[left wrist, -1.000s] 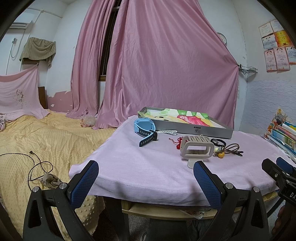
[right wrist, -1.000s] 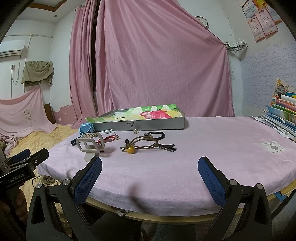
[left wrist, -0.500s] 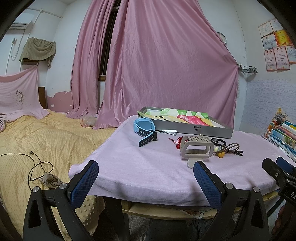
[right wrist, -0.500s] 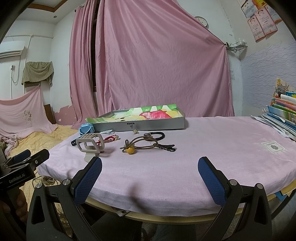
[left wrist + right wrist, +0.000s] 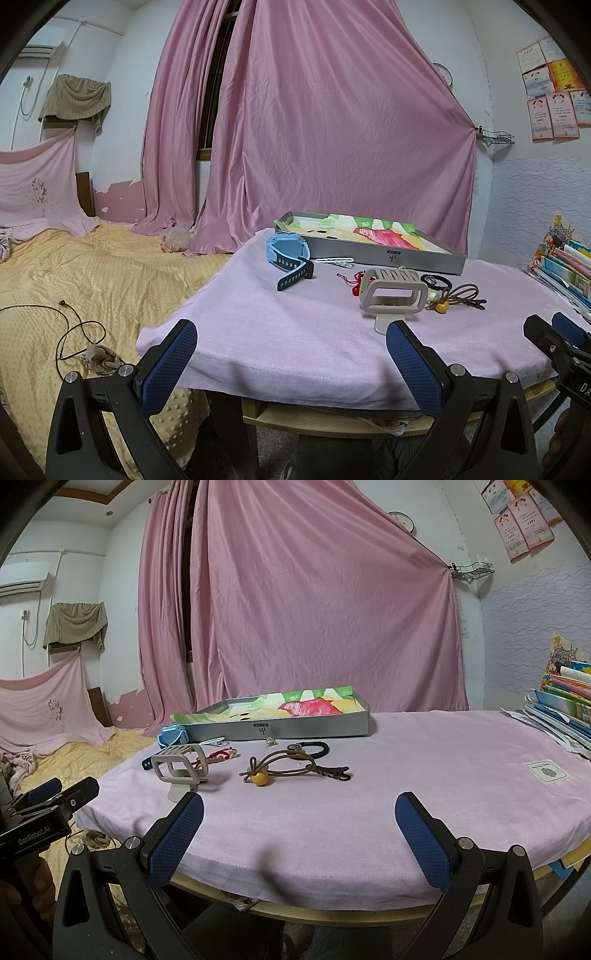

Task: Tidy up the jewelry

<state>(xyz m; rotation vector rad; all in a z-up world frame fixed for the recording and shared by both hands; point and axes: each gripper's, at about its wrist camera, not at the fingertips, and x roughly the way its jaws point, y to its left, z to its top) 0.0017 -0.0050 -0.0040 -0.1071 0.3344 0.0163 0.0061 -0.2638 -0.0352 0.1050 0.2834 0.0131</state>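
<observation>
Jewelry lies on a pink-clothed table: a blue watch, a beige hair claw, a red cord bracelet, a black braided bracelet, and a brown cord with a yellow bead. A grey tray with a colourful lining sits behind them. My left gripper hangs open at the table's near left edge. Held wide open, my right gripper hovers over the front edge with nothing between its fingers.
A stack of books lies at the table's right side, with a small white label on the cloth near it. A yellow-covered bed with a cable on it lies to the left. Pink curtains hang behind.
</observation>
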